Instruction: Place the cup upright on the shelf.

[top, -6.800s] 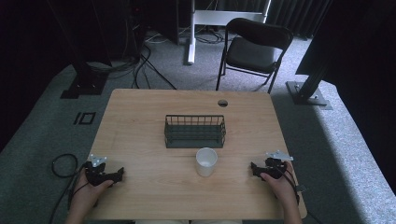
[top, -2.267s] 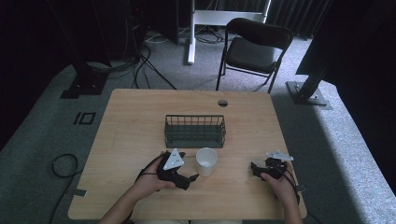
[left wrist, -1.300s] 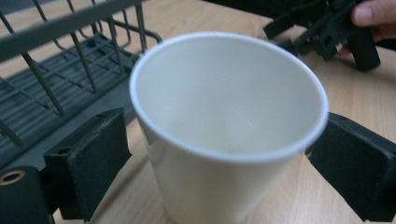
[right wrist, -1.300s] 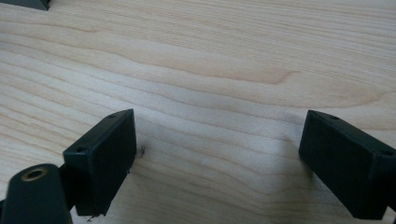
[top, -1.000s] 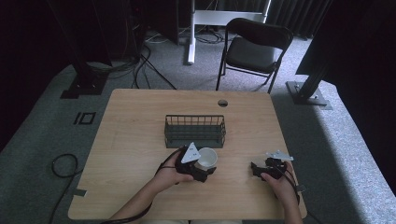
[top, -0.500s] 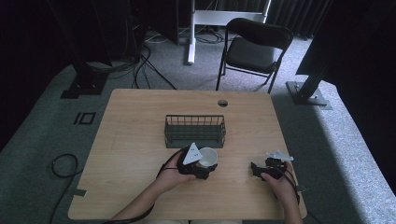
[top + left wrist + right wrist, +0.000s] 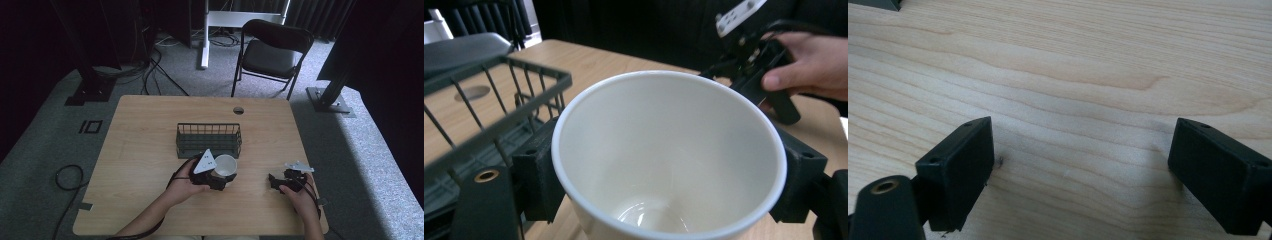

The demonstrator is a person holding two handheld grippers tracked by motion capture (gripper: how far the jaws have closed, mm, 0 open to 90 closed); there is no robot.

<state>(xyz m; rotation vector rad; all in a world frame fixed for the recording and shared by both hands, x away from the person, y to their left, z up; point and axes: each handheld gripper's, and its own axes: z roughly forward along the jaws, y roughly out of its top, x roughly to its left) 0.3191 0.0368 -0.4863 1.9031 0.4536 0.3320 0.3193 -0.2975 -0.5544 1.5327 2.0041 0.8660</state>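
A white cup [image 7: 226, 164] stands on the wooden table [image 7: 145, 130], just in front of a dark wire basket [image 7: 209, 140]. My left gripper [image 7: 224, 176] reaches it from the left and is shut on it. In the left gripper view the black pads [image 7: 536, 180] press on both sides of the empty cup [image 7: 669, 150]. My right gripper [image 7: 275, 181] rests near the front right edge, held by a hand. Its jaws stand wide apart in the right gripper view, and my right gripper [image 7: 1083, 165] has only bare wood between them.
The basket [image 7: 484, 95] is empty and sits mid-table, close behind the cup. A round cable hole [image 7: 238, 110] lies near the far edge. A black folding chair [image 7: 270, 50] stands on the floor beyond the table, with stands and cables around it.
The left gripper came from the table's front left corner across to the cup and took hold of it. The right gripper has stayed in place.
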